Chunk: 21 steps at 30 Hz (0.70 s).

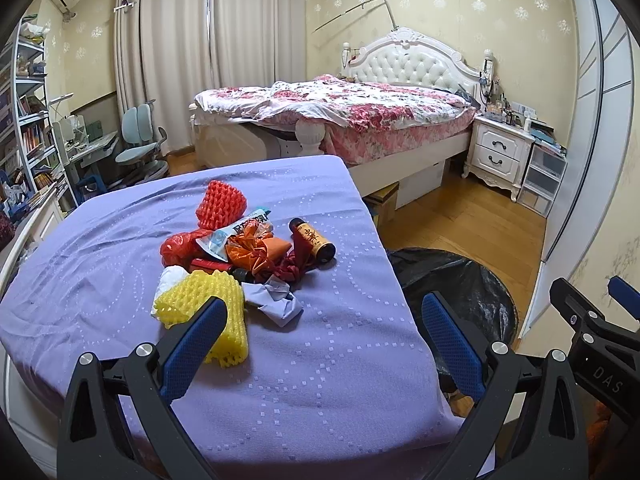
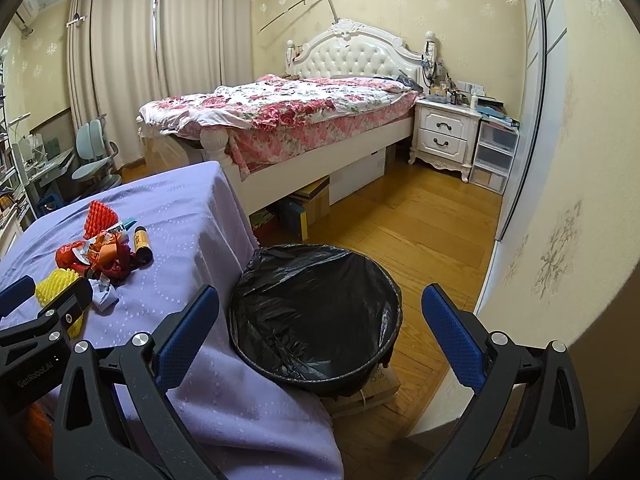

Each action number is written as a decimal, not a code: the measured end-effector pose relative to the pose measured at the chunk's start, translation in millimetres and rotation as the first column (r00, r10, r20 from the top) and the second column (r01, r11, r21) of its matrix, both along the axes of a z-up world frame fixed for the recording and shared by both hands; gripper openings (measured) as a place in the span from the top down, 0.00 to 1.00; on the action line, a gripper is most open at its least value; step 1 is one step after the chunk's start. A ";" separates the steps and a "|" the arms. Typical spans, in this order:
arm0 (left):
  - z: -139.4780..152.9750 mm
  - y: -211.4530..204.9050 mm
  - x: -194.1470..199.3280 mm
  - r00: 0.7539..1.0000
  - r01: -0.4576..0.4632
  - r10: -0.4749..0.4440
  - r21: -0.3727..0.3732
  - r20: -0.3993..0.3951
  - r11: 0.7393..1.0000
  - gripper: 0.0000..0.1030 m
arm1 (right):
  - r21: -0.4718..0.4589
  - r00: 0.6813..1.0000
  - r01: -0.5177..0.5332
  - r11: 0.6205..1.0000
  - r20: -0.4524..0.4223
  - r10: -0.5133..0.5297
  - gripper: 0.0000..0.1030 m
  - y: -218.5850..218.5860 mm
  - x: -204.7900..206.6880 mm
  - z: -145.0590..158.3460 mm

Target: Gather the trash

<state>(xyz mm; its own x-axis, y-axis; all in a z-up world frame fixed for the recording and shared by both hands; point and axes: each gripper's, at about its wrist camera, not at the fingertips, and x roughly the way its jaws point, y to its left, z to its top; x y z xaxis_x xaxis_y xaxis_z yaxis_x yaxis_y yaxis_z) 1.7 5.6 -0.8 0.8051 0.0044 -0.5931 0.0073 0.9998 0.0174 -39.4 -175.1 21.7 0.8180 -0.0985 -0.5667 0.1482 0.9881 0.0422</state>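
Hovering above a table draped in a lilac cloth (image 1: pixel 312 360) with stitched dotted rings, the left gripper (image 1: pixel 324 344) has its jaws spread wide, nothing between the blue textured pads. The right gripper (image 2: pixel 320 344) is spread just as wide and empty, poised above the bin (image 2: pixel 316 320) and the cloth's hanging edge.

The trash sits in one pile on the cloth, toward the far side of the table. Nearest the left gripper lies a yellow foam net (image 1: pixel 208 304), soft and honeycombed, partly behind the left pad. Touching it are a crumpled white tissue (image 1: pixel 170 276) and a creased grey paper (image 1: pixel 272 300). Behind them lie glossy orange wrappers (image 1: pixel 256 250), a crinkled red bag (image 1: pixel 180 248), a printed white packet (image 1: pixel 236 232) and dark red ribbon (image 1: pixel 298 266). A red foam net (image 1: pixel 220 204) stands at the back. A dark cylindrical bottle (image 1: pixel 312 244) with a yellow label lies on its side at the pile's right.

The cloth around the pile is bare, with open room on the near side. The round bin, lined with shiny wrinkled black plastic, stands just beside the table's right edge, its mouth open, on a wood floor (image 2: pixel 420 232).
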 end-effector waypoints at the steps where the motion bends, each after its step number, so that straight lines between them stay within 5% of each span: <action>1: -0.2 0.2 -0.2 1.000 0.001 -0.001 -0.002 0.000 1.000 0.05 | 0.000 1.000 0.000 1.000 0.000 0.000 0.04 0.1 0.0 0.0; 21: -11.1 -0.6 -0.3 1.000 -0.004 0.004 0.011 -0.010 1.000 0.05 | -0.001 1.000 0.000 1.000 -0.008 0.000 0.04 -0.2 -0.3 -2.4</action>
